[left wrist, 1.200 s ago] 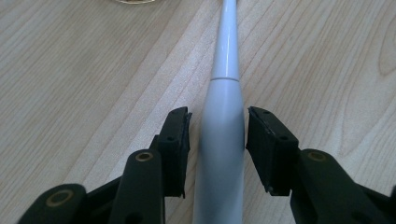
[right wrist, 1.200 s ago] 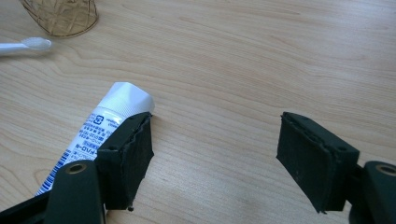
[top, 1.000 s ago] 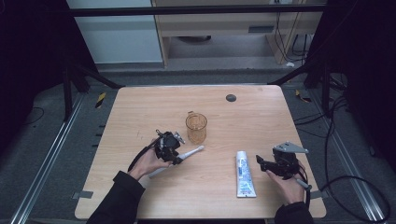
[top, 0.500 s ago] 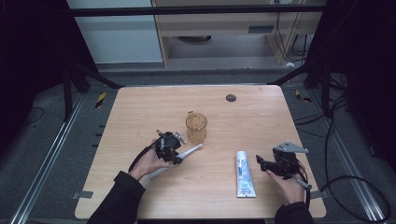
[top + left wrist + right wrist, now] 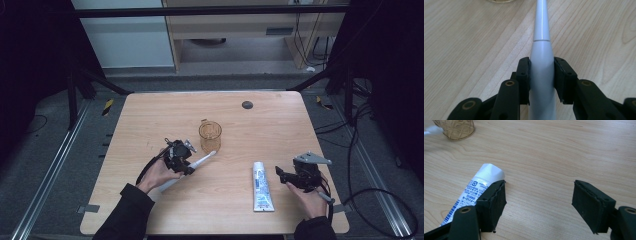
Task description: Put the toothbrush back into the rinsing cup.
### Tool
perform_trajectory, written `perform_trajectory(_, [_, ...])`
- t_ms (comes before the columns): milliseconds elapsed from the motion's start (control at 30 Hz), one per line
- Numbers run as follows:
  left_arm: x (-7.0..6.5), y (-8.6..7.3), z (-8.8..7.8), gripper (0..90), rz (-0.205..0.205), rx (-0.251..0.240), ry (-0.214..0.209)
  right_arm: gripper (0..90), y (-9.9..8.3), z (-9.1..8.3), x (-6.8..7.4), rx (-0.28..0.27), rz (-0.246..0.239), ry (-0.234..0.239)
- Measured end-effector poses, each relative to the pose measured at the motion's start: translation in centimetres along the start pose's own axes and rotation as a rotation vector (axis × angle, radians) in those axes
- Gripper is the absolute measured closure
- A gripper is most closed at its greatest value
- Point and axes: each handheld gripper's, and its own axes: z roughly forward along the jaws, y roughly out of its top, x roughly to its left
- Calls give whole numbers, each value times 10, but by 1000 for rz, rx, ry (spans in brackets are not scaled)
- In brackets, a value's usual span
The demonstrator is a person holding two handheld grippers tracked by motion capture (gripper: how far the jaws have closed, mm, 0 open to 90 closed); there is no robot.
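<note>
On the desk [image 5: 150,125], the left gripper [image 5: 186,162] has just closed its jaws onto a white toothbrush [image 5: 541,67], tip toward an amber cup [image 5: 210,136]; right, a toothpaste tube [image 5: 262,186] lies flat; beside it, the right gripper [image 5: 539,200] gapes empty.

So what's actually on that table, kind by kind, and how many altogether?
Toothbrush: 1
Amber cup: 1
Toothpaste tube: 1
Small dark disc: 1
Total: 4
</note>
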Motion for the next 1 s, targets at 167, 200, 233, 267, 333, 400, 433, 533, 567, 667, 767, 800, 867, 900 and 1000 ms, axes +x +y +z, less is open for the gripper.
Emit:
perform_trajectory(167, [1,-4,-13,669,-7,-23,12,271,0,0,-1,-1,-1,0])
perform_trajectory(200, [1,-5,-15,669,-11,-31,15,271,-1,0,-1,0,1,-1])
perform_trajectory(233, [1,-6,-17,669,-16,-41,16,271,-1,0,-1,1,4,-2])
perform_trajectory(267, [1,-6,-20,669,-19,-47,15,271,-1,0,-1,1,4,-2])
perform_trajectory(333, [0,-7,-26,669,-26,-68,21,272,-1,-1,-2,1,5,-3])
perform_trajectory(400, [-1,-9,-32,669,-34,-94,31,272,-1,0,-2,2,6,-3])
perform_trajectory(433, [-1,-9,-35,670,-34,-100,34,272,-1,0,-2,3,8,-2])
perform_trajectory(533, [-1,-12,-47,669,-45,-145,52,272,-1,0,-2,1,6,-4])
perform_trajectory(567, [-1,-12,-50,670,-42,-154,58,273,-1,0,-2,2,5,-4])
perform_trajectory(667, [0,-14,-62,670,-51,-194,74,273,-1,0,-2,4,6,-3])
perform_trajectory(767, [1,-17,-73,670,-64,-232,87,273,-1,0,-2,4,9,-2])
perform_trajectory(800, [1,-18,-77,670,-67,-244,98,273,-1,0,-2,3,8,-3])
perform_trajectory(867, [2,-19,-83,669,-80,-271,115,273,-1,0,-2,2,8,-4])
perform_trajectory(900, [3,-20,-87,669,-92,-286,122,273,-1,-1,-2,3,12,-1])
perform_trajectory(1000, [6,-23,-94,670,-119,-323,152,273,-1,-1,-2,2,11,-3])
